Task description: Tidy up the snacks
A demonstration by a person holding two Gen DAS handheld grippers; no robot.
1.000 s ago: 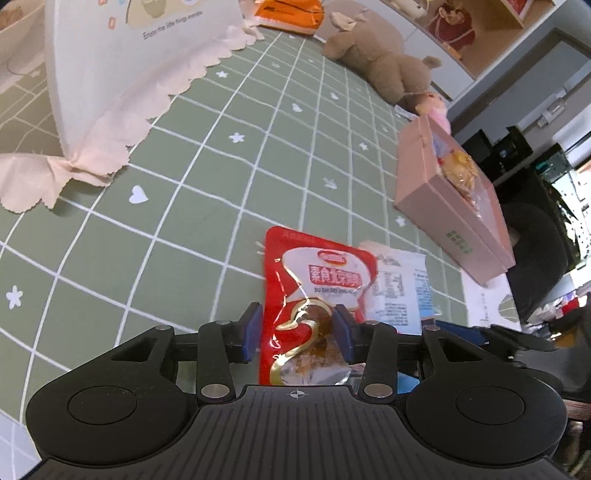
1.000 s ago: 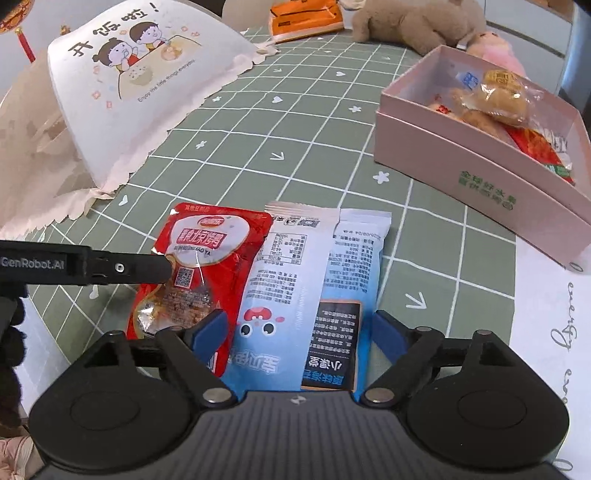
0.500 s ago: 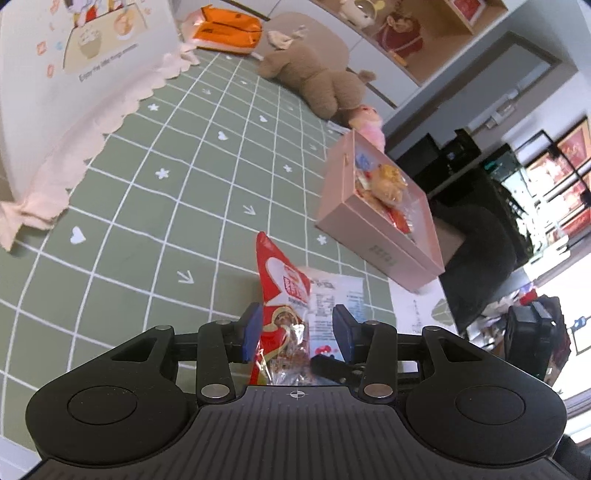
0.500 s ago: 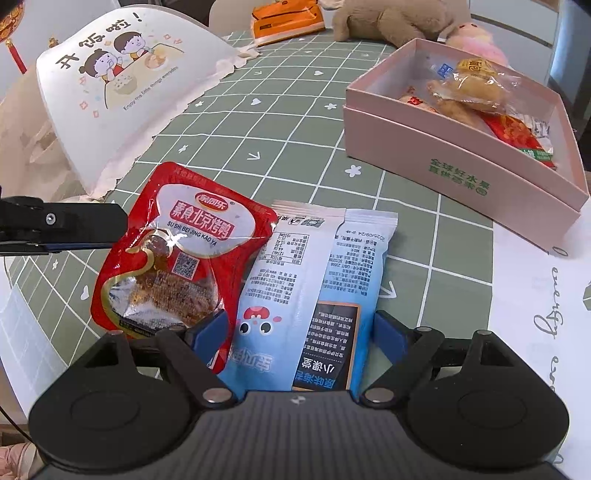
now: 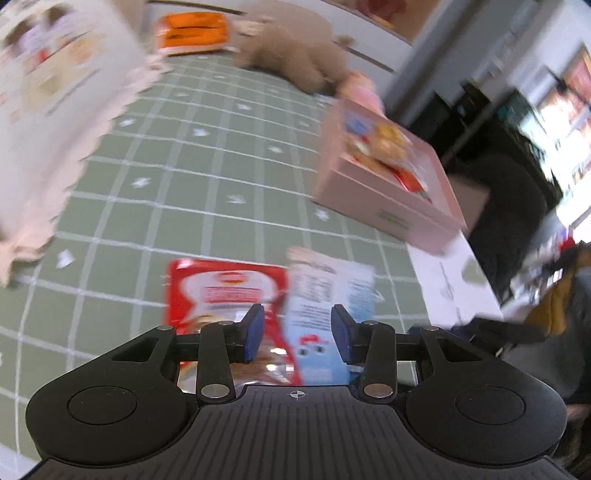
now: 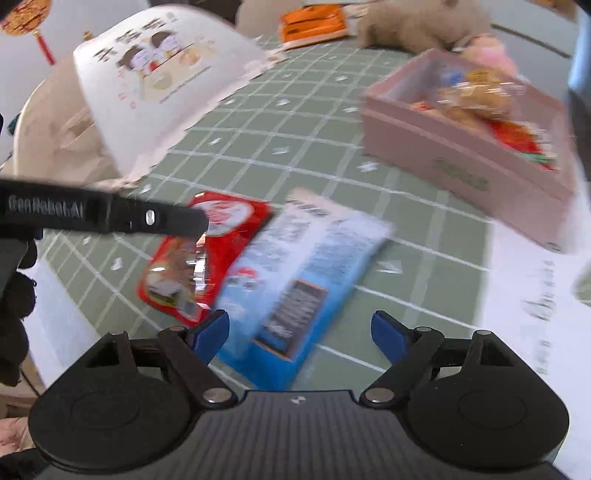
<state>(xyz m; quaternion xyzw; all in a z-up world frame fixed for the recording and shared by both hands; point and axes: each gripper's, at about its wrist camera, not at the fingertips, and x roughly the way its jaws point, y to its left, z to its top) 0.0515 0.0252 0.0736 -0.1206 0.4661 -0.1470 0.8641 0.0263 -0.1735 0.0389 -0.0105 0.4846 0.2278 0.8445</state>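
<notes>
A red snack packet (image 5: 221,288) (image 6: 225,225) and a blue-and-white snack packet (image 5: 325,295) (image 6: 306,266) lie side by side on the green checked cloth. My left gripper (image 5: 295,332) is open, its jaws astride the near ends of both packets, gripping neither. My right gripper (image 6: 299,330) is open wide and empty, just behind the blue packet's near end. The left gripper's black finger (image 6: 110,216) shows in the right wrist view, over the red packet. A pink box (image 5: 384,184) (image 6: 469,147) holding several snacks stands to the right. Both views are motion-blurred.
A white cartoon-print bag (image 6: 155,77) with a frilly cloth stands at the left. A brown plush toy (image 5: 295,55) and an orange packet (image 5: 192,33) lie at the far end. A white paper sheet (image 5: 450,284) lies right of the packets.
The red packet, held upright in my left gripper half a second ago, now lies flat on the cloth. The left gripper's view has swung right. The blue packet lies more askew and the right gripper has pulled back.
</notes>
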